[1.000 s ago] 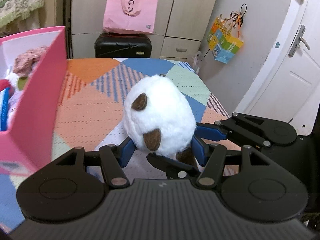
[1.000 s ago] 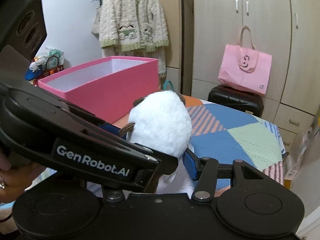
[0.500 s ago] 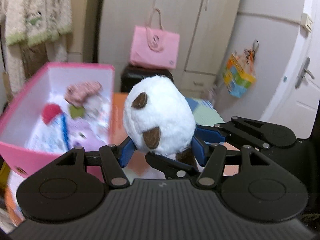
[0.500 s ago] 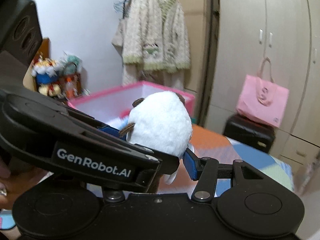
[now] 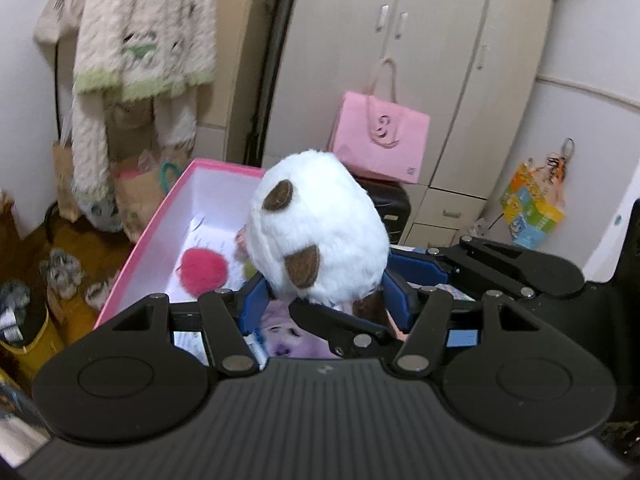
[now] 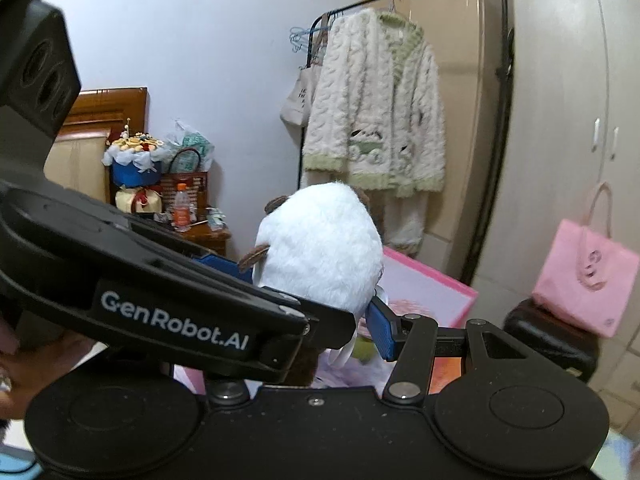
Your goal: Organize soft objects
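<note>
A round white plush toy (image 5: pixel 320 228) with brown patches is held by both grippers at once. My left gripper (image 5: pixel 326 300) is shut on its lower part, blue pads on either side. My right gripper (image 6: pixel 320 304) is shut on the same plush toy (image 6: pixel 320 248), coming in from the right; its left finger is hidden behind the left gripper's body. The toy hangs over a pink box (image 5: pixel 160 216) with a white inside that holds a red pompom (image 5: pixel 203 270) and other soft items. The box's far corner shows in the right wrist view (image 6: pixel 432 284).
A fluffy cream cardigan (image 6: pixel 376 128) hangs on a rack behind the box. A pink tote bag (image 5: pixel 380 140) sits on a black suitcase (image 5: pixel 390 204) by the wardrobe. Bags and clutter lie on the floor at the left (image 5: pixel 64 268).
Both grippers have carried the plush toy up and left from above the patterned table to over the open pink box. The grip on the toy has not changed.
</note>
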Demonstrator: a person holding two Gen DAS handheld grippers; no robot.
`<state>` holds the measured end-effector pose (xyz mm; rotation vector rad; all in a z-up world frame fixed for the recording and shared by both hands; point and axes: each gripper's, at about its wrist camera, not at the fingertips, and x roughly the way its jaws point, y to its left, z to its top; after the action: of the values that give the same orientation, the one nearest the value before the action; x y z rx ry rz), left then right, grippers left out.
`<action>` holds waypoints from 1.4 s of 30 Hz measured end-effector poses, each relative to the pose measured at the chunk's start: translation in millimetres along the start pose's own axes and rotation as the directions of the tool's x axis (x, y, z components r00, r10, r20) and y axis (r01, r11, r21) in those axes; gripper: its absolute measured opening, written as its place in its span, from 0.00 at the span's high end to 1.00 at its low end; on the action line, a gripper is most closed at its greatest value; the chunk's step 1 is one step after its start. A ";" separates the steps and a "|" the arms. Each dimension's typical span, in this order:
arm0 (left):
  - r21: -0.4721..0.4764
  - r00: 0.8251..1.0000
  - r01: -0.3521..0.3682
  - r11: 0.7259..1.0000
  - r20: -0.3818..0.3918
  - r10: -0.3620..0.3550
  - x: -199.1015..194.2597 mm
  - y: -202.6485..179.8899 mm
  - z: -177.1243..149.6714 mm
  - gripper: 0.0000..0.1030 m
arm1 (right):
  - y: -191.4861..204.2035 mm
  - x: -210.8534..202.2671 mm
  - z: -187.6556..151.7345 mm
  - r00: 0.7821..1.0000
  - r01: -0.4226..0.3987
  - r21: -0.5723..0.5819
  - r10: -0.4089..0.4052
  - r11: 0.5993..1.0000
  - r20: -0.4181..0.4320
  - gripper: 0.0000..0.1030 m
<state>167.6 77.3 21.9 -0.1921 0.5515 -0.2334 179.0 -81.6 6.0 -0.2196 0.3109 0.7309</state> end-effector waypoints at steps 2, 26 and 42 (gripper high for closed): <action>-0.028 0.999 -0.001 1.000 -0.034 0.000 9.9 14.3 2.0 0.42 | -0.2 16.5 -0.3 1.000 -0.025 0.046 0.026 0.999 -0.010 0.41; -0.084 0.989 -0.041 0.996 -0.145 0.028 41.4 68.7 -2.1 0.34 | 4.1 85.4 -14.0 0.974 -0.045 0.191 0.086 0.980 -0.211 0.39; 0.005 0.994 -0.040 0.999 -0.097 0.040 2.7 42.1 1.3 0.29 | -5.3 29.7 -9.1 0.978 0.071 0.173 -0.035 0.982 -0.205 0.33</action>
<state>177.5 117.0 11.4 -0.1672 0.6507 -0.2053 201.6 -69.9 -12.5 -0.1295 0.5591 0.6241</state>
